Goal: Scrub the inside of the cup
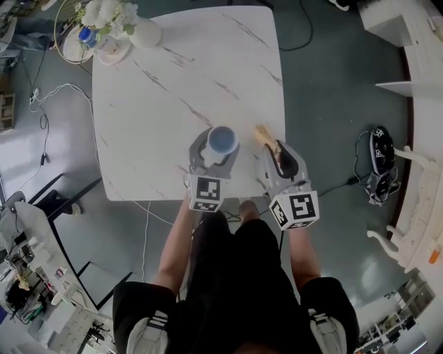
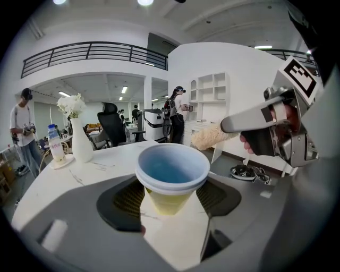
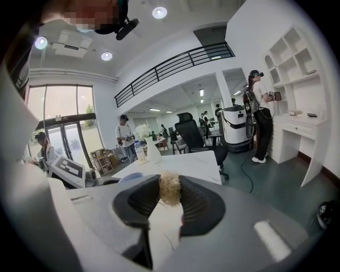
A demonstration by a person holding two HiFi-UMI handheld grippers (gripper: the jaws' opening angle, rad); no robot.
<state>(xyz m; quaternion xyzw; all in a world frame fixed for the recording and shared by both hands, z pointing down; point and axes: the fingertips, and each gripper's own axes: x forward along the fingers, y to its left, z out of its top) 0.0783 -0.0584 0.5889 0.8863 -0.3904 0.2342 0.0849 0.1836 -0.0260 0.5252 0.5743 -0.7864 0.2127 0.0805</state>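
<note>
My L gripper [image 1: 221, 144] is over the white marble table [image 1: 173, 90], at the middle of its near edge. The jaws are spread wide and pinch the cup [image 2: 171, 170] btw their dark ribbed pads. The cup is upright, yellow outside, blue inside w/ a pale blue rim, mouth open upward. The table top shows under its base, but I can't tell if the base touches it. My R gripper [image 3: 169, 197] is also over the table's near edge, just right of the cup and apart from it. Its jaws are pressed in close on a brush [image 1: 263, 134], gripping it well behind the head. The brush's fuzzy tan head sticks out past the jaw tips toward the table's far side, level w/ the cup's rim or a bit above. The head is outside the cup, not touching it. At the table's far left corner are a white vase [image 1: 145, 32] w/ white flowers [image 1: 104, 12] and, beside it, a plastic bottle [image 1: 86, 36] w/ a blue label on a small round plate. The rest of the table top is bare marble w/ thin brown veins. On the grey floor well right of the table lies a black headset [image 1: 379, 164] w/ its cable. Beyond the table's far side ppl stand near a white shelf unit [image 2: 212, 87].
</note>
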